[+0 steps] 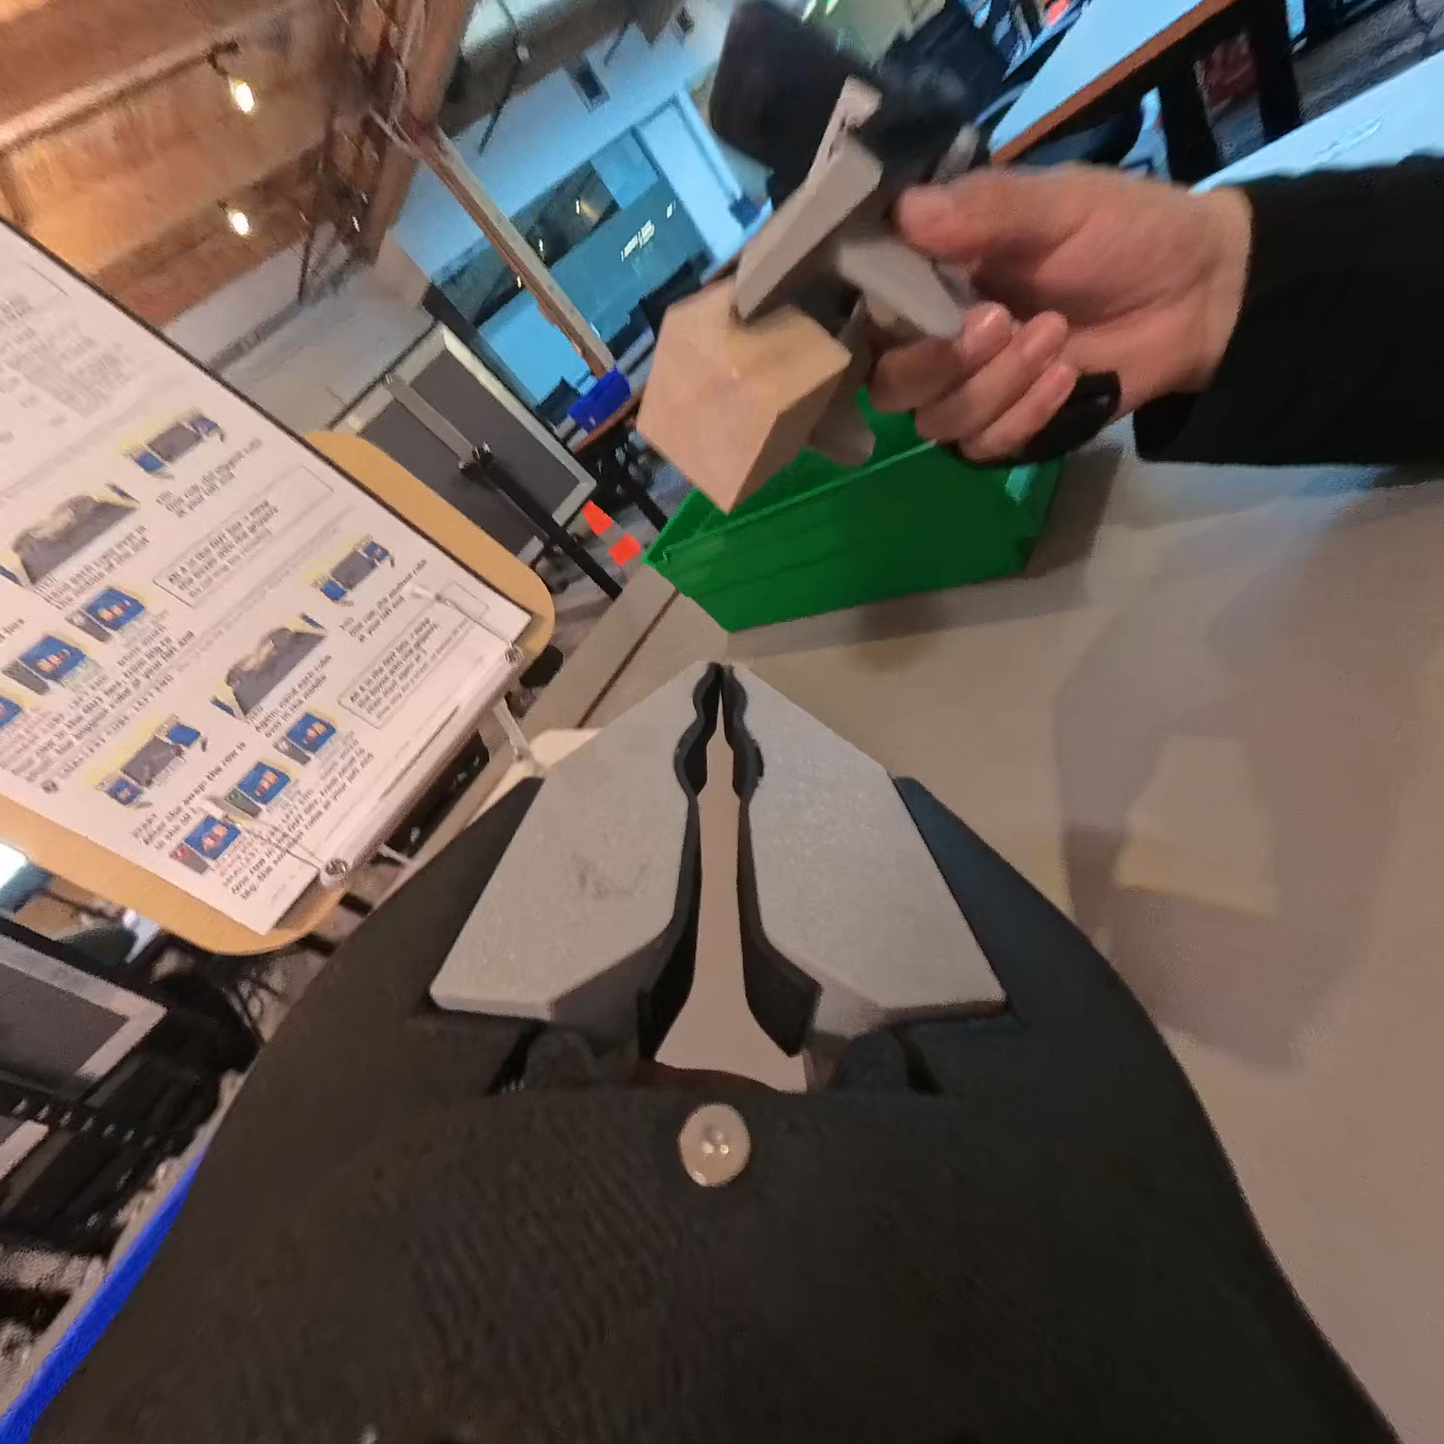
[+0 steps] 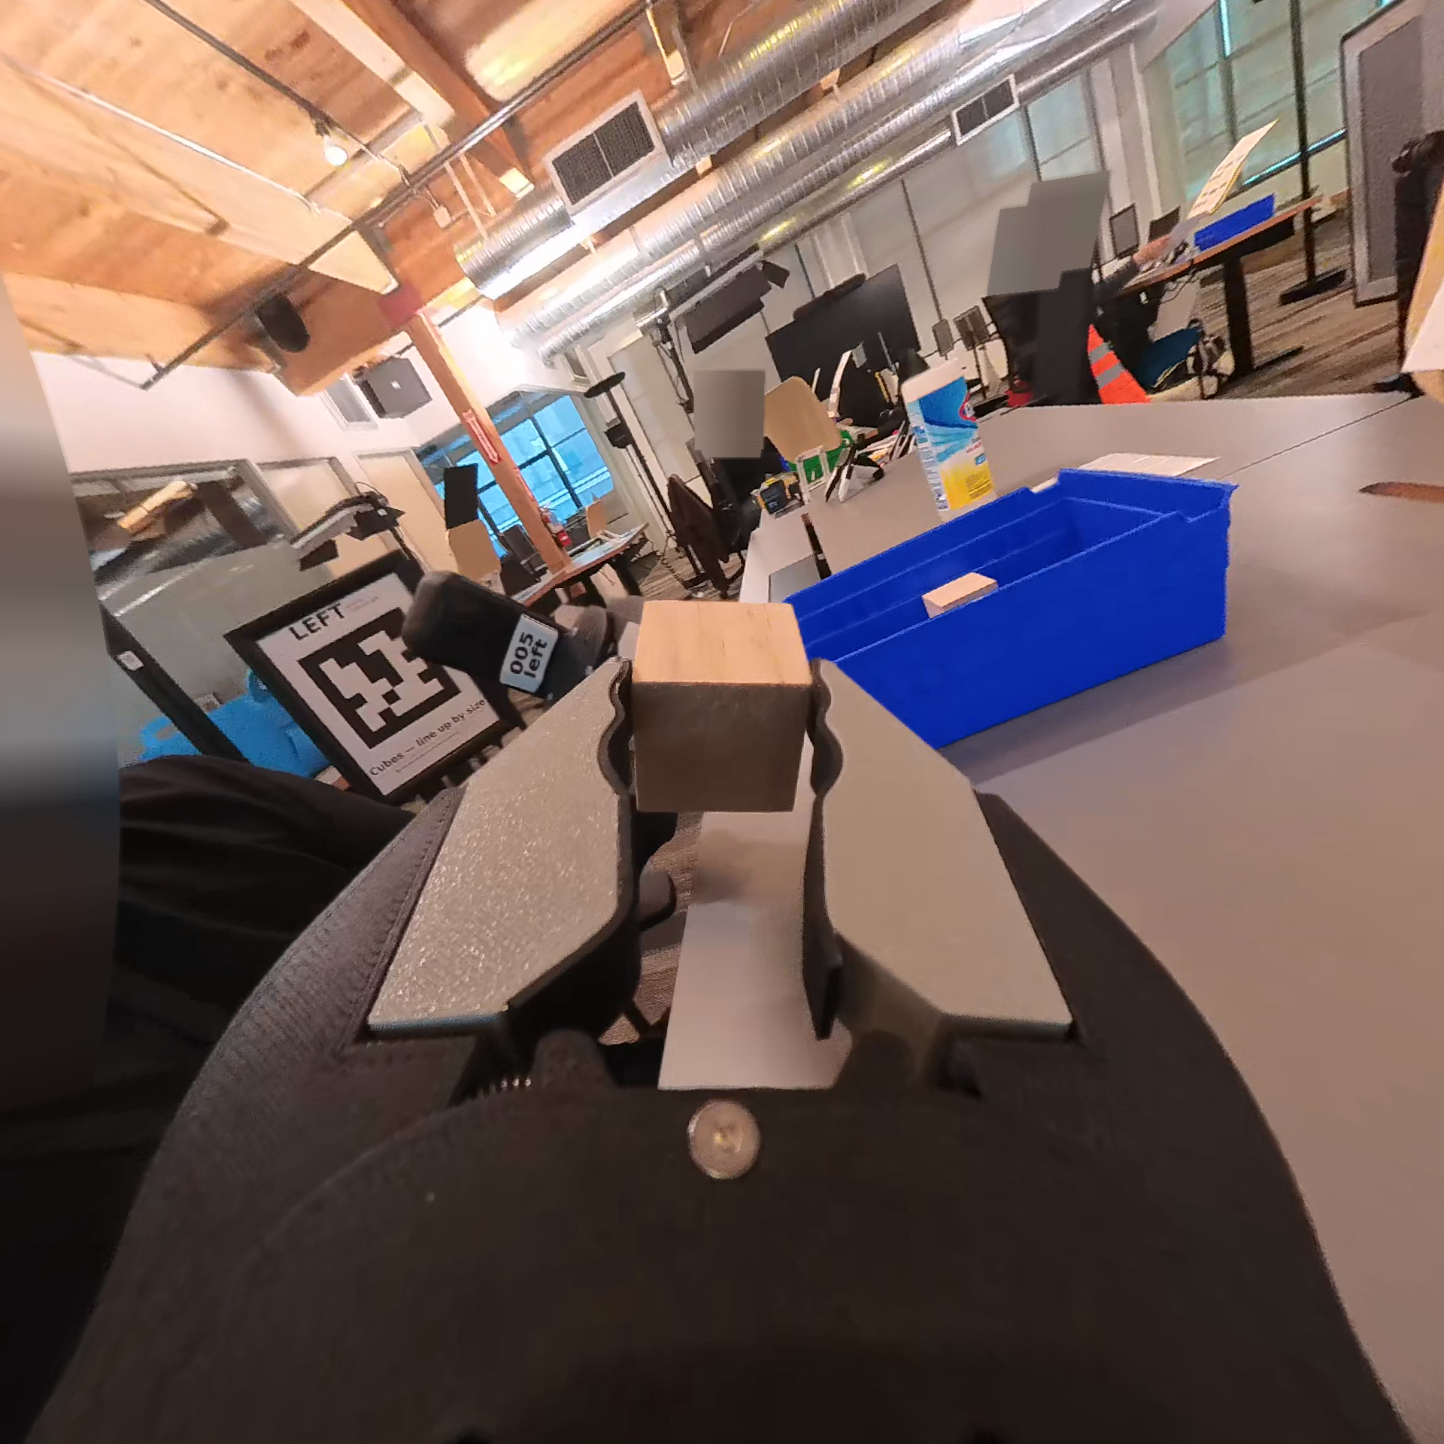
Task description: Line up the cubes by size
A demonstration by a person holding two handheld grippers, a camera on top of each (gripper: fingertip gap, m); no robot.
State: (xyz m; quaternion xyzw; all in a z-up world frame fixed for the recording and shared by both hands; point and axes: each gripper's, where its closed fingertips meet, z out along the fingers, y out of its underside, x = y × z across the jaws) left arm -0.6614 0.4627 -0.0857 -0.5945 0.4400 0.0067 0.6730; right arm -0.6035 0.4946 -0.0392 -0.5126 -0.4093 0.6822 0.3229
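Note:
My right gripper [image 2: 719,703] is shut on a large wooden cube [image 2: 719,703] and holds it in the air above the grey table [image 2: 1172,859]. The same cube [image 1: 734,406] shows in the left wrist view, clamped by the right gripper [image 1: 789,312] held in a hand, above the green bin [image 1: 844,539]. My left gripper [image 1: 720,688] is shut and empty, low over the table near its left edge. A small pale wooden cube [image 2: 959,592] lies inside the blue bin [image 2: 1055,625].
An instruction sheet on a board [image 1: 234,625] stands off the table's left edge. A framed marker sign [image 2: 375,688] stands at the left. A wipes canister [image 2: 949,445] stands behind the blue bin. Papers [image 2: 1149,462] lie farther back.

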